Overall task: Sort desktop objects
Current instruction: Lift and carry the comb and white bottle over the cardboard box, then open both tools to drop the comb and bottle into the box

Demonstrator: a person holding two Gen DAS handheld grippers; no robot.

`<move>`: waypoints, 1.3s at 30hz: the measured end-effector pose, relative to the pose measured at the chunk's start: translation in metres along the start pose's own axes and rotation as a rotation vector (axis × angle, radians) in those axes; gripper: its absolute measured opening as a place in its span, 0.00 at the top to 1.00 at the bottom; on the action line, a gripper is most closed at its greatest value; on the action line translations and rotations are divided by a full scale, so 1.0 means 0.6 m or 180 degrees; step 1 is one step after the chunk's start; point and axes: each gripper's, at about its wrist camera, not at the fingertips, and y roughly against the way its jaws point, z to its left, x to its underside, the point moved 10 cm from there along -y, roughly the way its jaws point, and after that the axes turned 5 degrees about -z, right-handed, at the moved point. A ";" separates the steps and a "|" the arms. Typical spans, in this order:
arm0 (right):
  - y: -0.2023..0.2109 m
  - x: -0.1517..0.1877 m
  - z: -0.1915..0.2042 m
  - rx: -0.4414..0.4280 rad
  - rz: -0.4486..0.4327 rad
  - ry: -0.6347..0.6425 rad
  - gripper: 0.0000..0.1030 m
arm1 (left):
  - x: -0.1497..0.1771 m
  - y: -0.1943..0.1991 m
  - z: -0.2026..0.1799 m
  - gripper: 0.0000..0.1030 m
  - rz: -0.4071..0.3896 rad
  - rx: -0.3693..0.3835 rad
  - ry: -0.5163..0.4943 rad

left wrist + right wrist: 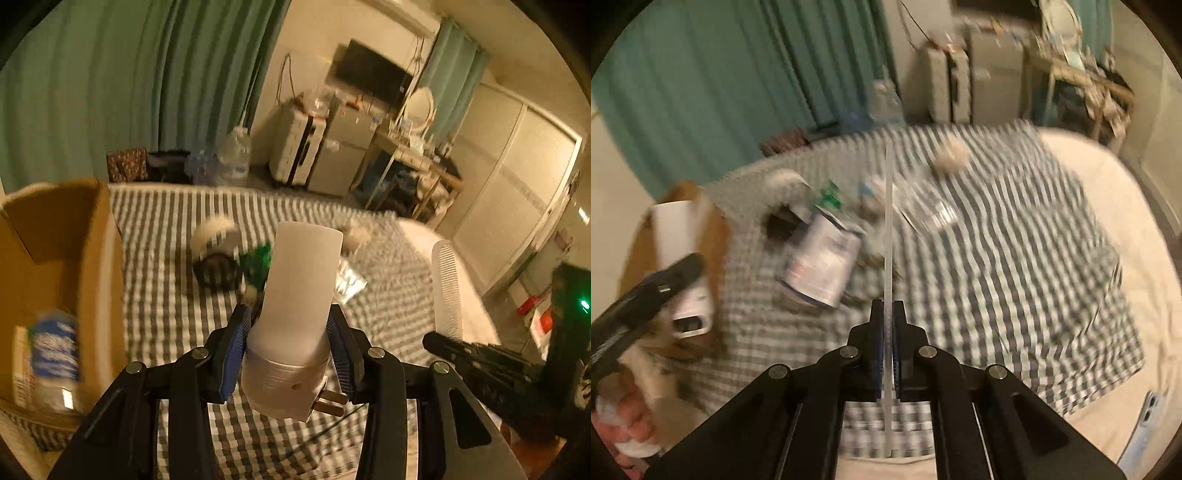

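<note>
While blur smears the bed's checked cloth (1015, 258), I see left gripper (291, 343) fingers pinching a white plug-in device (299, 288), right gripper (888, 325) fingers clamping a white comb (447, 288) edge-on.

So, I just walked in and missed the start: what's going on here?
A person is sorting clutter off a checked cloth. The left gripper clamps a white plug-in device with a silver base, beside an open brown cardboard box. The right gripper is shut on a thin white plastic comb.
</note>
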 end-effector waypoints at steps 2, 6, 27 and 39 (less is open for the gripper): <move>0.042 -0.034 0.049 -0.0085 -0.0174 0.0107 0.96 | -0.036 0.039 -0.001 0.58 -0.0097 -0.0004 -0.0064; 0.115 -0.080 0.133 -0.0228 -0.0483 0.0329 0.96 | -0.105 0.121 0.017 0.58 -0.0221 -0.0133 -0.0245; -0.006 -0.043 0.601 -0.1261 0.0056 0.0975 0.96 | -0.028 0.203 0.426 0.58 -0.0117 -0.0753 0.0575; -0.079 -0.091 0.558 -0.0666 -0.0162 0.0521 0.32 | 0.006 0.215 0.538 0.02 -0.0218 -0.1048 0.0988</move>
